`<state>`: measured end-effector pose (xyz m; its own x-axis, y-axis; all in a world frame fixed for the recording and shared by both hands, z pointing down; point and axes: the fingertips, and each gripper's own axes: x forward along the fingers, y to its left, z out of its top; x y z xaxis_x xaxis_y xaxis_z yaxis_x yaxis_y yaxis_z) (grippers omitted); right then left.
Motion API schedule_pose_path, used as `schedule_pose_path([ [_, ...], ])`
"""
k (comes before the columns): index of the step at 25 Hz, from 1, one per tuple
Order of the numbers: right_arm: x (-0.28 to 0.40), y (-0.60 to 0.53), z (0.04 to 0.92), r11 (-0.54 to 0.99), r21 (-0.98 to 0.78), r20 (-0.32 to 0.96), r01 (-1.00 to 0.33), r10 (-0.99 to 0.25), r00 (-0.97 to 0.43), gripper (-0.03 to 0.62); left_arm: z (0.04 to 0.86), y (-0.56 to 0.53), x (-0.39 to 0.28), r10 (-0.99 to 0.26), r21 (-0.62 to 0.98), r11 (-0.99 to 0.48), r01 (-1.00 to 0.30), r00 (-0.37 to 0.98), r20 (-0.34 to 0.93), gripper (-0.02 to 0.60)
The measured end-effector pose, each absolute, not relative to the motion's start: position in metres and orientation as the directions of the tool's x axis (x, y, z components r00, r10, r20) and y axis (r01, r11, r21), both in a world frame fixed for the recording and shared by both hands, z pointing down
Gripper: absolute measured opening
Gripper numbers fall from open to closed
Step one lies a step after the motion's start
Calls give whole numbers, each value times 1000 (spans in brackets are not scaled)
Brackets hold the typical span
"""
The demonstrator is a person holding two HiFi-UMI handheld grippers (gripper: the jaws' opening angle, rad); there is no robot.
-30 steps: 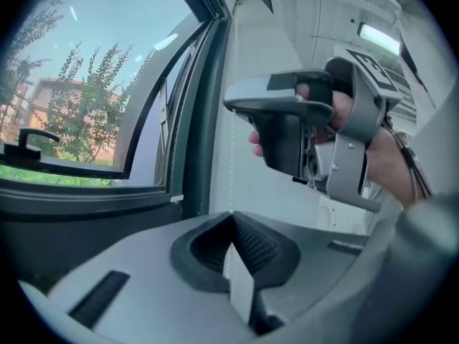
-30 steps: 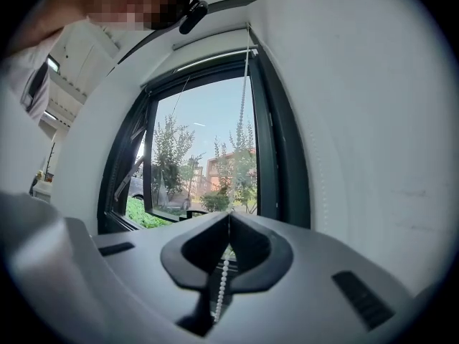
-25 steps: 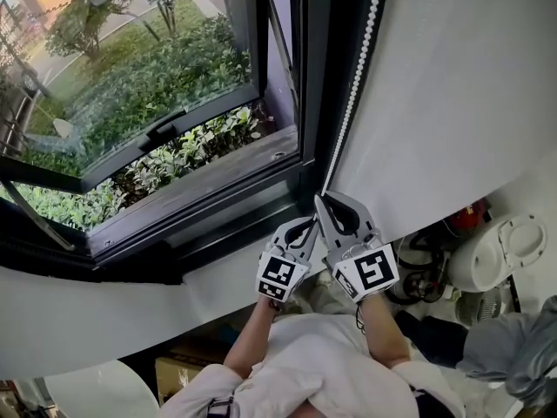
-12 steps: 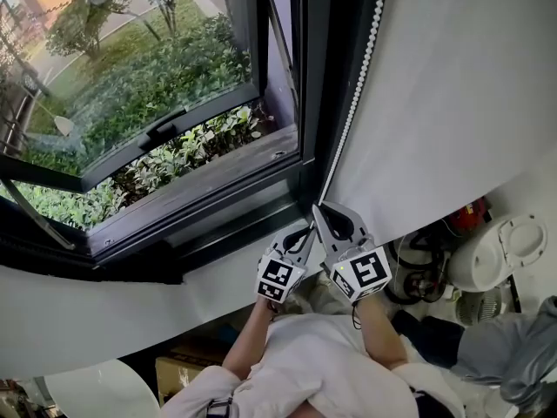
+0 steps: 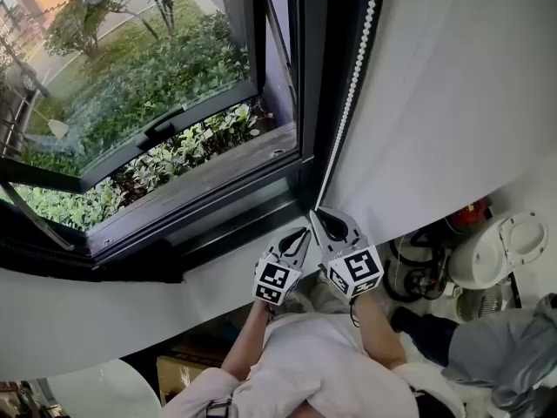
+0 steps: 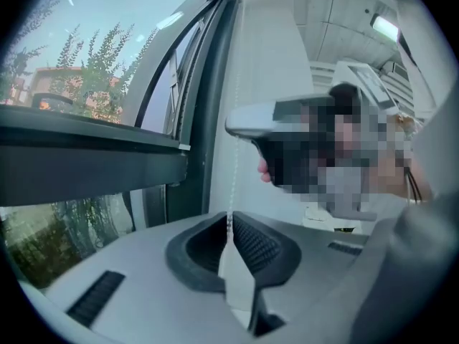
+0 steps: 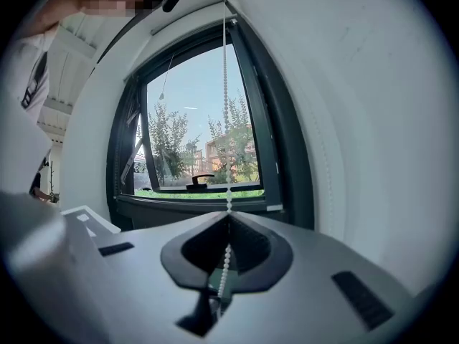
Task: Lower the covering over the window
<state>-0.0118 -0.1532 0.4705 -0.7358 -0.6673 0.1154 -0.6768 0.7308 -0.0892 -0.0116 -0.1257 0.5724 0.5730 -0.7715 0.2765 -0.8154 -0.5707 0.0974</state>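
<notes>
A white bead chain (image 5: pixel 352 90) runs down the dark window frame (image 5: pixel 306 77) to my two grippers, which sit close together below the sill. My right gripper (image 5: pixel 315 214) is shut on the chain, the higher of the two. In the right gripper view the bead chain (image 7: pixel 228 192) enters the closed jaws of the right gripper (image 7: pixel 229 217), and loose beads hang behind them. My left gripper (image 5: pixel 305 232) sits just below and left of it. In the left gripper view the bead chain (image 6: pixel 232 156) ends in the pinched tips of the left gripper (image 6: pixel 229 226). No blind shows over the glass.
The window sash (image 5: pixel 165 127) with its handle is tilted open over green shrubs. A white wall (image 5: pixel 452 103) rises to the right of the frame. Below right stand a white appliance (image 5: pixel 500 252), a red object (image 5: pixel 471 215) and other clutter, and there is another person's grey sleeve (image 5: pixel 505 355).
Both grippers have come down a little along the chain line, toward the person, still side by side. The window looks the same.
</notes>
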Motion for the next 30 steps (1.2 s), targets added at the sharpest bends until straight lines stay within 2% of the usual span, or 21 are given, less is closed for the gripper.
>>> schedule_pose_path([
  [8,-10,-149,506,728,-124,173,-674,-653,-737,-5,524,-119,-23,-778,58,-591,-804,588,219,54],
  [21,-11,-141,534,720,-156,217,-676,-642,-735,-5,382,-132,-12,-765,-62,-641,-765,643,-33,77],
  [30,-15,-137,533,721,-144,218,-678,-645,-732,-5,362,-155,6,-763,-100,-639,-762,645,-40,71],
])
